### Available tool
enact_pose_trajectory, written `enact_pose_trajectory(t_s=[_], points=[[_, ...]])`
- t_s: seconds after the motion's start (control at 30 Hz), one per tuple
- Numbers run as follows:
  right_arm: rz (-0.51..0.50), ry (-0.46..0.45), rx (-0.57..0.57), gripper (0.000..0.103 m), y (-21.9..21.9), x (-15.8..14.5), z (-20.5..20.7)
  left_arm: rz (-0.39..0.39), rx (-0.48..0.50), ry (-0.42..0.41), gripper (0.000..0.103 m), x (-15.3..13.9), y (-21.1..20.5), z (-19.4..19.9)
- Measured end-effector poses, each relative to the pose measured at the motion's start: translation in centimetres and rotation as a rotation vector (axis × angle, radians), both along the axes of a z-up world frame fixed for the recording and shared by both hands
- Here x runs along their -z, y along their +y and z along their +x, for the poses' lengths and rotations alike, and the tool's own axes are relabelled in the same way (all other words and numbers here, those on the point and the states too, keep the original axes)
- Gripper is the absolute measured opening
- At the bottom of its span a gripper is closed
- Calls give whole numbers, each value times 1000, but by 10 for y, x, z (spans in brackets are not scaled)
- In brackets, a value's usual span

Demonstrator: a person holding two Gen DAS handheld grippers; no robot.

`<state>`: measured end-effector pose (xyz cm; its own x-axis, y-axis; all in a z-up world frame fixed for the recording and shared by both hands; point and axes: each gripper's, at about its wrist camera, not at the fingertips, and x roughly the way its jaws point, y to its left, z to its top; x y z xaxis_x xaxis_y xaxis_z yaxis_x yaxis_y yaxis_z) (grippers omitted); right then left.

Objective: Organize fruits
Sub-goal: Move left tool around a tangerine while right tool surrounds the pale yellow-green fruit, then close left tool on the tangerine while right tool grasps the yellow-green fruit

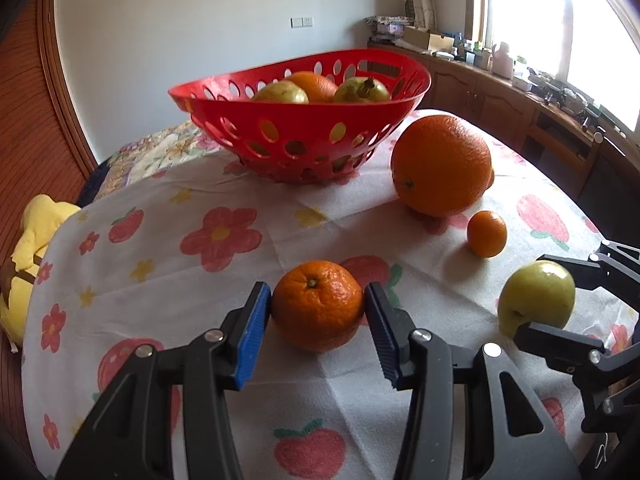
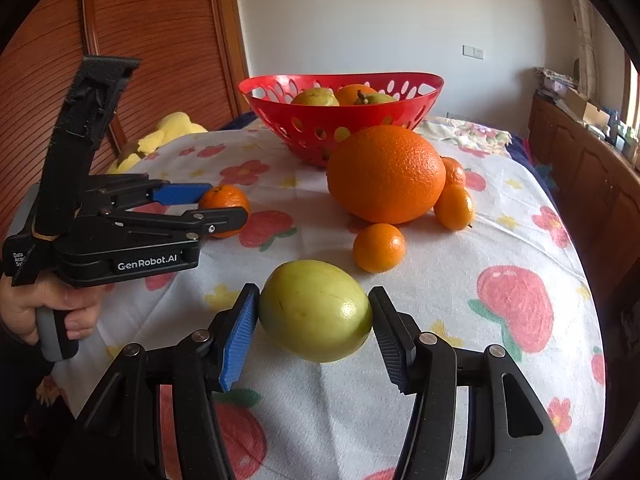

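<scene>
Left claw (image 1: 318, 312) grips a mandarin (image 1: 318, 306), right claw (image 2: 314, 320) a green guava (image 2: 316, 310); either round, smooth fruit could slip from the pads on lifting toward the red basket (image 1: 280, 136) ahead.

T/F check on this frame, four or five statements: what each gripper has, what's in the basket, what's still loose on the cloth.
1. The left gripper is clamped on a mandarin. True.
2. The right gripper holds the big orange. False: its pads press a green fruit.
3. The red basket is empty. False: fruit already lies inside.
4. A small orange fruit lies loose between the green fruit and the big orange. True.
5. The big orange sits in the basket. False: it rests on the tablecloth.
</scene>
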<state>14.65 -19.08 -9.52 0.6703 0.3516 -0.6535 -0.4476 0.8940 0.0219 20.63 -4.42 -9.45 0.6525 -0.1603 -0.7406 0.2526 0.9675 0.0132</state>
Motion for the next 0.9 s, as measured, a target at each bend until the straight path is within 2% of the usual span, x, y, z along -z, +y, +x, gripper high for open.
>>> enact_pose_trajectory(t_s=[0.43,0.63,0.73,0.9], points=[[0,4,6,57,-1,2,2,-30,5,11,46,0,4,0],[-1,3,4,57,-1,2,3,-25,-6,-44,46,-9,8,-18],[-3,6,-3,57,0,3,2,-70,0,-58,46,-17,10,-33],[-7,1,-3,57,1,3,0,-91,22,-101,46,-33,7,-54]])
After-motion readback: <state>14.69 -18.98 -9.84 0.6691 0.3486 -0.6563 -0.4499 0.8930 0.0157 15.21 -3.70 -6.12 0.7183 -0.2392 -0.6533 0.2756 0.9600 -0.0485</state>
